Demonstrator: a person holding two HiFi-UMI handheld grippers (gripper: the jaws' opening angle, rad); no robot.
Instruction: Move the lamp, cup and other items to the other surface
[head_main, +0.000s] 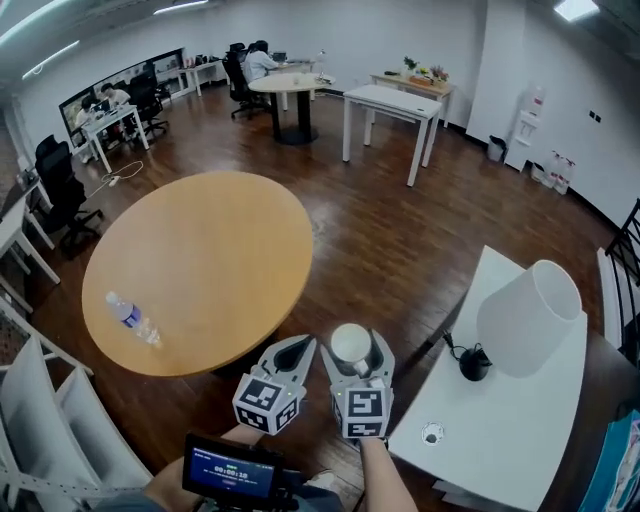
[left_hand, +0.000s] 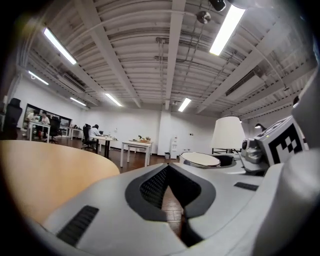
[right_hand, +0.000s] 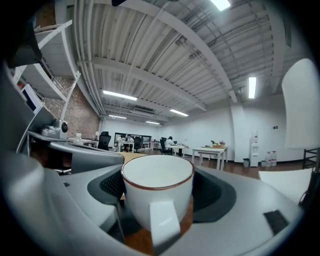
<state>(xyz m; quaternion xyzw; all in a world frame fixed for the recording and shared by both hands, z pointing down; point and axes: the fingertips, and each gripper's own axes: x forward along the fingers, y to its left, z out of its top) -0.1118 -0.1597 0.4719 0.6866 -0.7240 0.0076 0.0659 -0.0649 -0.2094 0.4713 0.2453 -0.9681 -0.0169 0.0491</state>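
My right gripper (head_main: 352, 350) is shut on a white cup (head_main: 350, 343) with a brown rim and holds it in the air between the two tables. In the right gripper view the cup (right_hand: 157, 192) sits upright between the jaws, handle towards the camera. My left gripper (head_main: 296, 348) hangs just left of it, shut, with nothing between its jaws (left_hand: 167, 168). The lamp (head_main: 525, 318), a white shade on a black base, rests tilted on the white table (head_main: 520, 440) at the right. On the round wooden table (head_main: 200, 265) at the left lies a clear water bottle (head_main: 133, 318).
A small round object (head_main: 432, 433) lies near the white table's front corner. White shelving (head_main: 40, 420) stands at the lower left. Dark wood floor (head_main: 400, 250) separates the two tables. More desks, office chairs and seated people are at the far end of the room.
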